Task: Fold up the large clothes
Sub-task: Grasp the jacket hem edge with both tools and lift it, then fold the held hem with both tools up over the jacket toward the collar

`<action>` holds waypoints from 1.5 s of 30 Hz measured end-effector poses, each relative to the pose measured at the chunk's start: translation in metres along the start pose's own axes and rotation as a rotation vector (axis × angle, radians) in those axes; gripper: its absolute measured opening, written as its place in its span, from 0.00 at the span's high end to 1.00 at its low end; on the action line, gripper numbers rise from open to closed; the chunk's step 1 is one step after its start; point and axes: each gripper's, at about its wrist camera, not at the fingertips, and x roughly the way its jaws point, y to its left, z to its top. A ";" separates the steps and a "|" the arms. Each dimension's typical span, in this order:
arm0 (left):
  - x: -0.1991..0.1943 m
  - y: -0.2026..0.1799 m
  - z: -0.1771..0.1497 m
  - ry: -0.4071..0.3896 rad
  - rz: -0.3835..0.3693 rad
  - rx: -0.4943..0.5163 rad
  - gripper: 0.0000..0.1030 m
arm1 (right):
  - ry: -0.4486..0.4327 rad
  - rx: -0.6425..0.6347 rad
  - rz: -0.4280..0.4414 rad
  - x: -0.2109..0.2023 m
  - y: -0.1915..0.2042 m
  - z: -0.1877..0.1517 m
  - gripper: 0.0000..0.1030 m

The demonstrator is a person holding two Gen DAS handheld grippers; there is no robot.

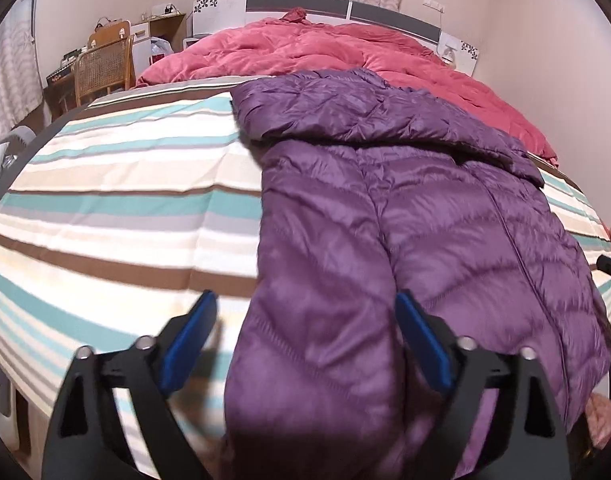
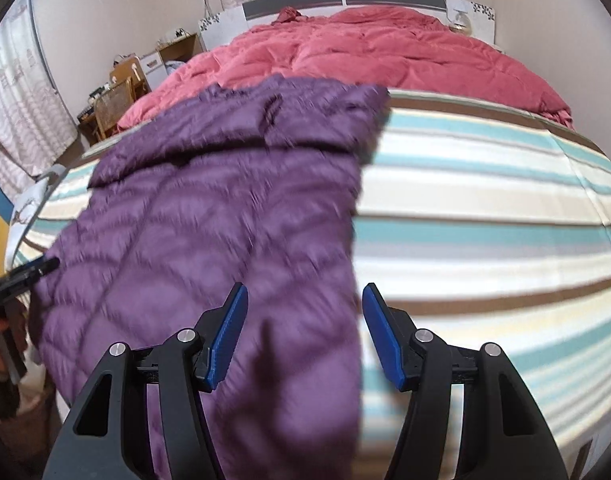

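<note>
Now, with the purple jacket [image 1: 405, 216] flat on the striped bed [image 1: 117, 208], each wide-open, empty gripper, left gripper [image 1: 305, 336] and right gripper [image 2: 305, 336], should pinch the hem corner directly ahead of its fingers, probably lifting evenly.

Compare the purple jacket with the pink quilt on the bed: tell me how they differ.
The purple jacket is shiny and stitched in narrow quilted bands; the pink quilt looks matte and softly rumpled. The purple jacket lies spread fairly flat at the near end on the striped sheet, with its hem over the bed's edge; the pink quilt is bunched up at the headboard end. The quilt is plainly the larger. Both are padded and rest on the same bed.
</note>
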 end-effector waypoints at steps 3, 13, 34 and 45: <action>-0.004 0.003 -0.009 0.005 -0.037 -0.014 0.24 | 0.037 0.033 -0.002 0.002 -0.010 -0.018 0.42; -0.022 -0.001 -0.046 0.017 -0.079 -0.004 0.29 | 0.040 0.080 0.152 -0.001 -0.016 -0.055 0.42; -0.088 -0.019 -0.058 0.046 -0.325 -0.039 0.93 | -0.030 0.133 0.478 -0.054 -0.023 -0.062 0.94; -0.105 -0.002 -0.003 -0.045 -0.482 -0.149 0.93 | -0.144 0.177 0.597 -0.065 -0.031 -0.008 0.94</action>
